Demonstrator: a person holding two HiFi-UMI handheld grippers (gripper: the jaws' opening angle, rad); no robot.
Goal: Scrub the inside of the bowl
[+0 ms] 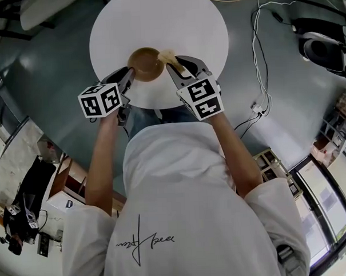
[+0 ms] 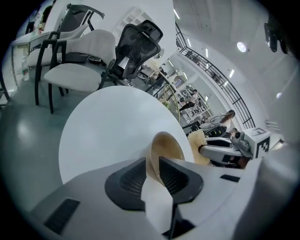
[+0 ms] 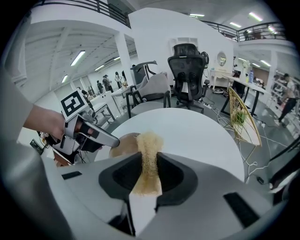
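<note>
The left gripper (image 2: 153, 165), clamping the bowl (image 1: 144, 65) by its rim, should brace it while the right gripper (image 3: 149, 163), pinching the loofah (image 3: 149, 141), rubs inside.

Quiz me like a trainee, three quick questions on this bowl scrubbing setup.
1. True or false: the left gripper has its jaws shut on the rim of the bowl.
2. The right gripper holds: A) a spoon, B) a tan fibrous scrubber, C) nothing.
3. Fill in: the round table is ___ in colour.
Key: 1 true; 2 B; 3 white.
</note>
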